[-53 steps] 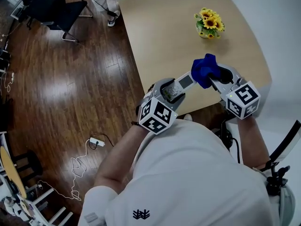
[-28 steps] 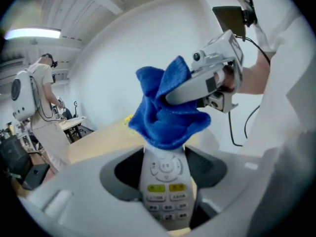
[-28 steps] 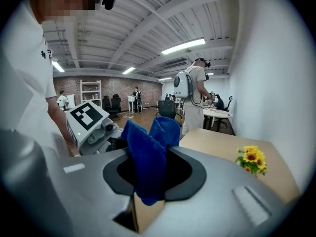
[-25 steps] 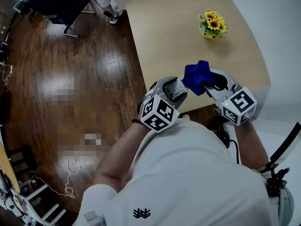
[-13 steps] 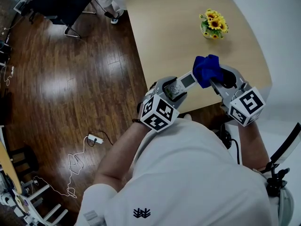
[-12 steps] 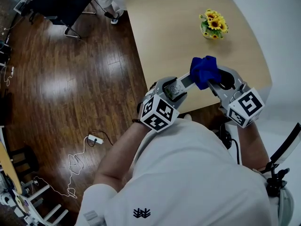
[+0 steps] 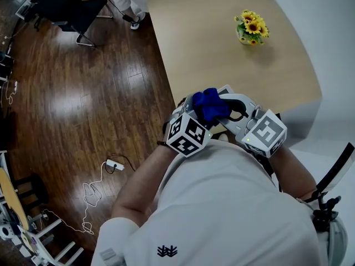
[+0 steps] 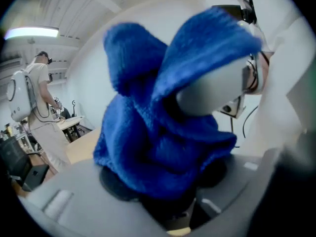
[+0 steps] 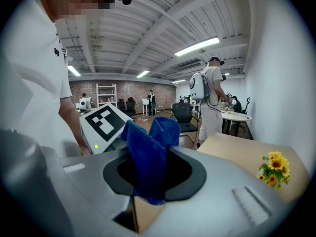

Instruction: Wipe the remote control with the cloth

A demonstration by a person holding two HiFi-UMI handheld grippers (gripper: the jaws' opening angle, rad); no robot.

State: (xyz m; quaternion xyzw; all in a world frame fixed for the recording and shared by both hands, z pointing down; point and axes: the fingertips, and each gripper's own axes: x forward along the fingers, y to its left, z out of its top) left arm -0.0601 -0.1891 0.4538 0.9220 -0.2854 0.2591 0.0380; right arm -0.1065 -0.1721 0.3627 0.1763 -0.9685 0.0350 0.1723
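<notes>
Over the table's (image 7: 199,32) near edge, the cloth (image 7: 211,105) now covers the remote control.
My right tongs (image 9: 150,191), clamped on the cloth, have swept onto my left tongs (image 8: 168,196), which grip the now-hidden remote control: a wiping stroke is underway.

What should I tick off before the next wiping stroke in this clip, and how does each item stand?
1. The cloth is clamped in the right tongs: ok, pinched between the jaws.
2. The cloth is brought onto the left tongs: ok, it drapes over their jaws.
3. The left tongs grip the remote control: cannot tell, the cloth hides it.
4. The cloth touches the remote control: cannot tell.
5. The sunflowers are well clear of both tongs: ok, far across the table.
</notes>
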